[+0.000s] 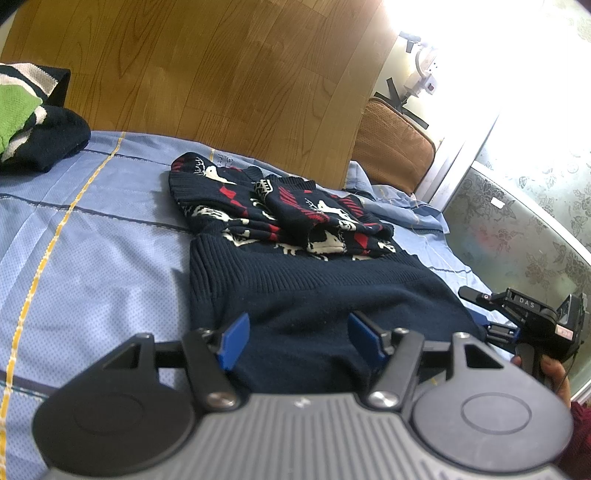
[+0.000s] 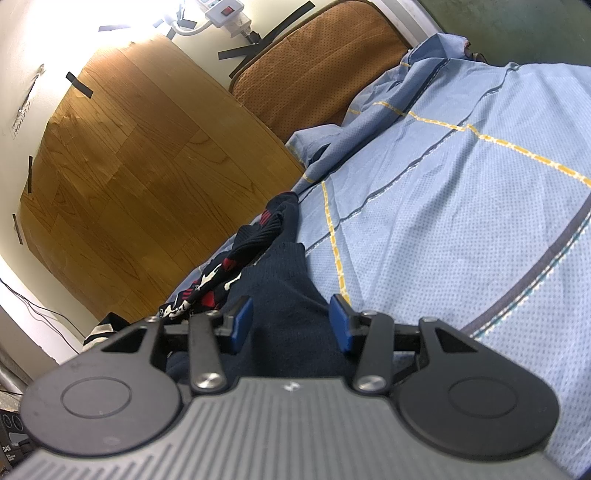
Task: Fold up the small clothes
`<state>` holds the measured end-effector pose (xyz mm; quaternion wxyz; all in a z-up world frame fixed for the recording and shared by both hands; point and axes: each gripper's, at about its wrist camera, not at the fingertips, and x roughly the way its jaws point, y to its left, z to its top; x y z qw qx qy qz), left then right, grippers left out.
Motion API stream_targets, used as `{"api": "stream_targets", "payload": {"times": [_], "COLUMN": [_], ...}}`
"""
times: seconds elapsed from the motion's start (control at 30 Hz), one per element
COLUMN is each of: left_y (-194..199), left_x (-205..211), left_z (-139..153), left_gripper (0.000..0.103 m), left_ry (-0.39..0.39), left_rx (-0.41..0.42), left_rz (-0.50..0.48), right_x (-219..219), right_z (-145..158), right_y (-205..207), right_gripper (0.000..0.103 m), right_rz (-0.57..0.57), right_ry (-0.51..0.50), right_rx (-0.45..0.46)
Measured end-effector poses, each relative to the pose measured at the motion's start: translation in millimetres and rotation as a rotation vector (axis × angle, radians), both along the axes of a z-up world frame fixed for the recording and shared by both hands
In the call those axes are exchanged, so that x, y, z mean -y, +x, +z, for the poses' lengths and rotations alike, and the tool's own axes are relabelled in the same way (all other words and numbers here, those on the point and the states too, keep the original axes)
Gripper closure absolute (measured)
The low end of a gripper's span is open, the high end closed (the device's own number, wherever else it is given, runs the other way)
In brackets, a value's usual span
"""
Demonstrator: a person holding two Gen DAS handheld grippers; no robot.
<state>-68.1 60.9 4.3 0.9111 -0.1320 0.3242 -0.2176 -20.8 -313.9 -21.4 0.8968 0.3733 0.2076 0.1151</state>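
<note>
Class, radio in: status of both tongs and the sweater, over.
Left tongs open over navy sweater hem. Right tongs open at its edge. Sleeves folded in, sweater flat on blue sheet. Nothing in the way.

Navy knit sweater (image 1: 317,291) with red-and-white pattern lies flat on the bedsheet, sleeves apparently folded inward

Home bedroom: bed with blue checked sheet (image 2: 461,192), wood-pattern panel (image 1: 221,81) against the wall, brown cushion (image 1: 395,155), wall power strip (image 2: 225,13), frosted patterned glass door (image 1: 524,206).
</note>
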Motion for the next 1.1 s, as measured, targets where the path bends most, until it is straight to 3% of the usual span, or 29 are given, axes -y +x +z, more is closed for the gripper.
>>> {"api": "stream_targets", "payload": {"times": [1.1], "left_y": [-0.1], "left_x": [0.5], "left_z": [0.1], "left_gripper": [0.041], "left_ry": [-0.01], "left_rx": [-0.003], "left_rz": [-0.002], "right_x": [-0.9], "right_z": [0.3], "right_y": [-0.4], "right_gripper": [0.054], "right_rz": [0.0], "right_ry": [0.003], "right_rx": [0.002]}}
